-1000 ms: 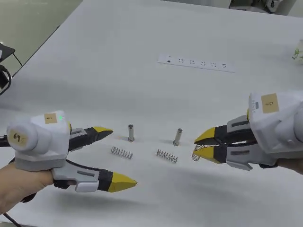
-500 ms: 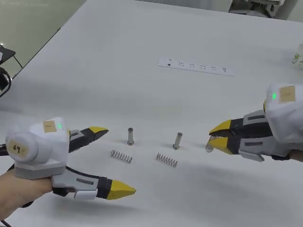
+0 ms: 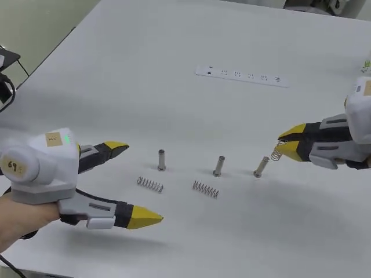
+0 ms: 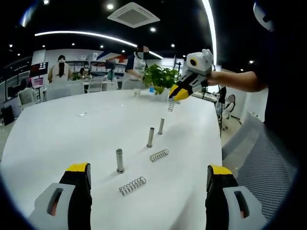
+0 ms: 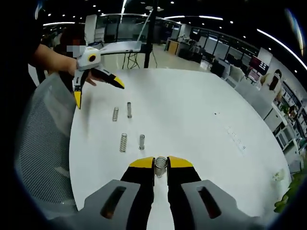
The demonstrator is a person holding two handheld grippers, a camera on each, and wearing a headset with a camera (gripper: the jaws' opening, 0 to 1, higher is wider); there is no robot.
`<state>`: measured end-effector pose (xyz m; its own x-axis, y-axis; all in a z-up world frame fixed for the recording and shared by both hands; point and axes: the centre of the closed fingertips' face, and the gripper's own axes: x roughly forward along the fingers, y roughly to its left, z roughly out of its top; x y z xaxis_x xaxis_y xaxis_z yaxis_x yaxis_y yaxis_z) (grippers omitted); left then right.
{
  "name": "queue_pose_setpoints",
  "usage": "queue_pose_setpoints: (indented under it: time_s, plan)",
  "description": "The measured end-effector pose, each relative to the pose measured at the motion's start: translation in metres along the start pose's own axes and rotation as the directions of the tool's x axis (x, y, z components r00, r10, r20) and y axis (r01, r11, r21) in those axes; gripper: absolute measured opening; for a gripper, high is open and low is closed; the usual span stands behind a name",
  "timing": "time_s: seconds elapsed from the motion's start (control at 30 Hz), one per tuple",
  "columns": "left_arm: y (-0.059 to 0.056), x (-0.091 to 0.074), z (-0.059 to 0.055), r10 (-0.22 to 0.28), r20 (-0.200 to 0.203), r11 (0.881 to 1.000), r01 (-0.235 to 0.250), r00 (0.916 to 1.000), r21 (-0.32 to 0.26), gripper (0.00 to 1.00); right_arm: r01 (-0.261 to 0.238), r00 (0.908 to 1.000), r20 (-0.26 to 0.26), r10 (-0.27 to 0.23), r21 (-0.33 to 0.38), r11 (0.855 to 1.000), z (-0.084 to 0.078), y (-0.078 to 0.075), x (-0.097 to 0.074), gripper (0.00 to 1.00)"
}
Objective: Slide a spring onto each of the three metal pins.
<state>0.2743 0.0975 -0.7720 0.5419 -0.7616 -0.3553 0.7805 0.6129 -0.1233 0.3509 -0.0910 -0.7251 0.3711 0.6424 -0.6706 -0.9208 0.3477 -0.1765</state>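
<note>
The right gripper [image 3: 285,145] has its jaws pinched on a spring [image 3: 276,152], held in the air just above the tilted rightmost pin [image 3: 260,167]. The left gripper [image 3: 141,182] hovers with its jaws spread wide, holding nothing. Two loose springs [image 3: 150,185] lie on the table [image 3: 174,87] beside the other pins [image 3: 162,160].

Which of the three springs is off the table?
The spring pinched in the right claw, held in the air near the rightmost pin. The left spring and the middle spring lie flat on the table.
</note>
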Motion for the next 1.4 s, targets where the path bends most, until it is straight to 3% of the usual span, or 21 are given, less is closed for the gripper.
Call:
queue_pose_setpoints:
  time_s: [0.3, 0.9, 1.0, 1.4]
  plan:
    - [0.006, -0.004, 0.006, 0.024, 0.022, 1.000, -0.024, 0.9995, 0.002, 0.98, 0.010, 0.9999, -0.004, -0.010, 0.042, 0.999, -0.006, -0.007, 0.012, 0.07]
    - [0.012, -0.011, 0.000, 0.052, 0.013, 0.998, -0.052, 0.9986, -0.019, 0.98, 0.015, 0.9997, -0.021, -0.013, 0.072, 0.997, -0.021, -0.011, 0.028, 0.07]
    - [0.012, -0.011, 0.000, 0.052, 0.012, 0.998, -0.052, 0.9986, -0.020, 0.98, 0.012, 0.9999, -0.006, -0.011, 0.104, 0.995, -0.020, -0.012, 0.029, 0.07]
    - [0.017, -0.015, -0.003, 0.065, 0.014, 0.997, -0.064, 0.9978, -0.032, 0.98, 0.007, 0.9999, -0.012, -0.006, 0.092, 0.996, -0.020, -0.011, 0.030, 0.07]
